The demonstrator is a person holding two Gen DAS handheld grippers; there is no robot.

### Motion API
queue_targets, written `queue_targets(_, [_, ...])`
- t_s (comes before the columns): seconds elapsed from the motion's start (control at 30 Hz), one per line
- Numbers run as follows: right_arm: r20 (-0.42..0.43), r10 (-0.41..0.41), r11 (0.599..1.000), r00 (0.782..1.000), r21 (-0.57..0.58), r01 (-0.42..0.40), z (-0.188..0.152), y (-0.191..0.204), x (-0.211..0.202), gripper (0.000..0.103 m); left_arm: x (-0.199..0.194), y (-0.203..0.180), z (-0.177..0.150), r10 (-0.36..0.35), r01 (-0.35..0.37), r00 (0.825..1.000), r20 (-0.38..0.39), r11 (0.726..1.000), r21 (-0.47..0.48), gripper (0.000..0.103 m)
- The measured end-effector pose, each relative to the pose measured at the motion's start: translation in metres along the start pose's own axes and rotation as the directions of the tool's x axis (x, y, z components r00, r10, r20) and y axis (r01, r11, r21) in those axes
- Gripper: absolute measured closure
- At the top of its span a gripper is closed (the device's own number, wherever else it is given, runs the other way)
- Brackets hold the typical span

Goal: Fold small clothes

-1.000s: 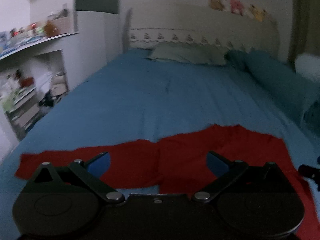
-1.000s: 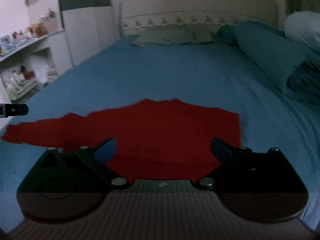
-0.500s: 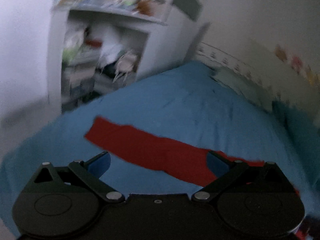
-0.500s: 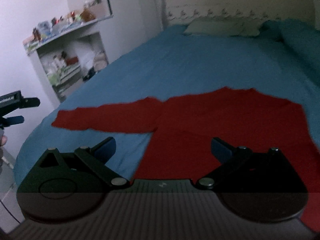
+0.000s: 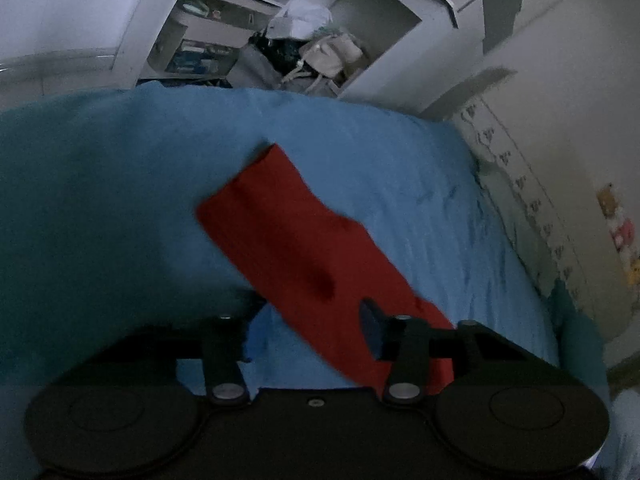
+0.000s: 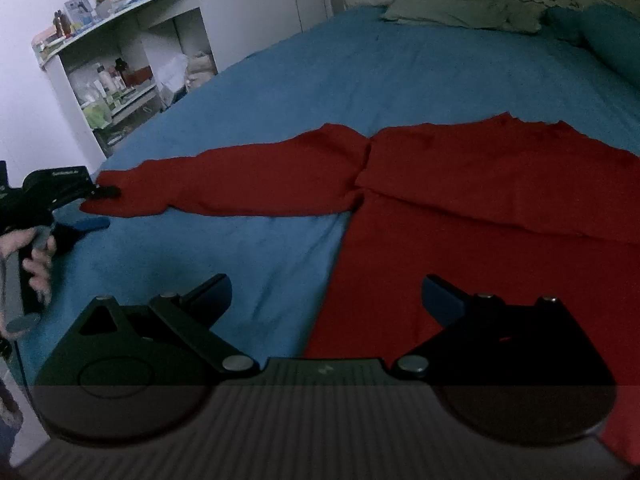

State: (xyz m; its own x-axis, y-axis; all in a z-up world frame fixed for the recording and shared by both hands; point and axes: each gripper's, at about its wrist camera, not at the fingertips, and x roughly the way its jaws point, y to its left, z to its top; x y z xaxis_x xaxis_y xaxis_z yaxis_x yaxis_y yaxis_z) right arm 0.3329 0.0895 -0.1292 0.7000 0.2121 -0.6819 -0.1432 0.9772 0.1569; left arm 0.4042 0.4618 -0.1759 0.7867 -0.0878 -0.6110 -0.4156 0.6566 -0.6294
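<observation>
With the red garment (image 6: 472, 216) spread flat on the blue bedspread (image 6: 400, 72), right gripper (image 6: 326, 296) hovering over the near hem, jaws wide apart, nothing between them; left finger (image 6: 208, 292) above bare bedspread, right finger (image 6: 444, 300) above red cloth. Long sleeve (image 6: 240, 184) running out left of this claw, cuff end touching or just at the tip of the left gripper (image 6: 100, 208), seen at far left in the person's hand (image 6: 34, 260). From the left wrist view: left gripper (image 5: 308, 316) jaws apart, narrower than the right's, sleeve (image 5: 304, 248) lying diagonally ahead and passing under the right finger (image 5: 370, 320); left finger blurred and dark against bedspread. Cloth between the fingers but no pinch visible, contact with fabric cannot be told. White shelf unit (image 5: 288, 40) full of clutter beyond the bed edge, ahead of left claw. Pale pillow (image 6: 452, 12) and teal bolster (image 6: 612, 40) at the headboard, far ahead of right claw.
</observation>
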Motion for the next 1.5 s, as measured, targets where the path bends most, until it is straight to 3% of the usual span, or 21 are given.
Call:
queue_targets(0.07, [0.003, 0.000, 1.000, 1.000, 0.002, 0.000, -0.001, -0.001, 0.005, 0.000, 0.007, -0.004, 0.005, 0.008, -0.008, 1.000, 0.014, 1.000, 0.010, 0.056])
queue_targets(0.13, [0.008, 0.000, 1.000, 1.000, 0.005, 0.000, 0.000, -0.001, 0.010, 0.000, 0.014, -0.008, 0.008, 0.044, -0.044, 0.999, 0.025, 0.999, 0.031, 0.074])
queue_targets(0.17, [0.010, -0.002, 1.000, 1.000, 0.006, 0.002, 0.000, -0.001, 0.011, 0.000, 0.018, -0.010, 0.009, 0.071, -0.072, 0.997, 0.022, 0.996, 0.047, 0.096])
queue_targets(0.4, [0.037, -0.004, 1.000, 0.999, 0.026, 0.003, 0.002, -0.014, 0.011, 0.000, 0.005, -0.036, 0.007, 0.066, -0.074, 0.995, 0.069, 0.990, 0.119, 0.097])
queue_targets(0.5, [0.070, -0.017, 0.999, 0.997, 0.033, 0.015, 0.005, -0.026, 0.003, 0.000, -0.015, -0.076, 0.001, 0.010, -0.034, 0.994, 0.112, 0.977, 0.213, 0.097])
queue_targets(0.63, [0.107, -0.059, 0.997, 0.993, 0.046, 0.054, 0.009, -0.050, -0.012, 0.000, -0.042, -0.146, -0.020, -0.094, 0.030, 0.981, 0.168, 0.935, 0.353, 0.097])
queue_targets(0.77, [0.141, -0.107, 0.993, 0.984, 0.062, 0.099, 0.012, -0.084, -0.034, 0.000, -0.054, -0.229, -0.065, -0.221, 0.134, 0.967, 0.125, 0.863, 0.486, 0.097])
queue_targets(0.87, [0.165, -0.152, 0.988, 0.975, 0.063, 0.143, 0.012, -0.114, -0.054, 0.000, -0.049, -0.284, -0.107, -0.284, 0.219, 0.958, 0.041, 0.815, 0.537, 0.097])
queue_targets(0.97, [0.184, -0.200, 0.979, 0.962, 0.066, 0.191, 0.008, -0.149, -0.075, 0.000, -0.029, -0.335, -0.162, -0.305, 0.285, 0.950, -0.069, 0.756, 0.589, 0.096])
queue_targets(1.03, [0.185, -0.233, 0.972, 0.955, 0.069, 0.224, 0.004, -0.173, -0.085, 0.000, -0.008, -0.356, -0.202, -0.290, 0.320, 0.945, -0.151, 0.726, 0.608, 0.096])
queue_targets(1.13, [0.173, -0.267, 0.963, 0.948, 0.078, 0.257, -0.006, -0.204, -0.098, 0.000, 0.026, -0.367, -0.263, -0.231, 0.336, 0.941, -0.246, 0.705, 0.625, 0.096])
queue_targets(1.3, [0.128, -0.297, 0.954, 0.946, 0.076, 0.289, -0.027, -0.244, -0.107, 0.000, 0.064, -0.355, -0.334, -0.128, 0.311, 0.942, -0.310, 0.680, 0.665, 0.096])
queue_targets(1.37, [0.112, -0.306, 0.951, 0.945, 0.075, 0.299, -0.035, -0.257, -0.109, 0.000, 0.067, -0.349, -0.348, -0.107, 0.310, 0.940, -0.323, 0.662, 0.682, 0.095])
queue_targets(1.4, [0.108, -0.307, 0.951, 0.946, 0.080, 0.299, -0.039, -0.262, -0.109, 0.000, 0.068, -0.347, -0.346, -0.106, 0.313, 0.939, -0.328, 0.662, 0.681, 0.090])
queue_targets(1.47, [0.105, -0.303, 0.951, 0.947, 0.097, 0.293, -0.044, -0.269, -0.110, 0.000, 0.059, -0.342, -0.342, -0.117, 0.322, 0.935, -0.334, 0.672, 0.667, 0.067])
queue_targets(1.5, [0.107, -0.299, 0.951, 0.948, 0.109, 0.288, -0.046, -0.272, -0.110, 0.000, 0.049, -0.343, -0.336, -0.142, 0.333, 0.935, -0.326, 0.672, 0.662, 0.042])
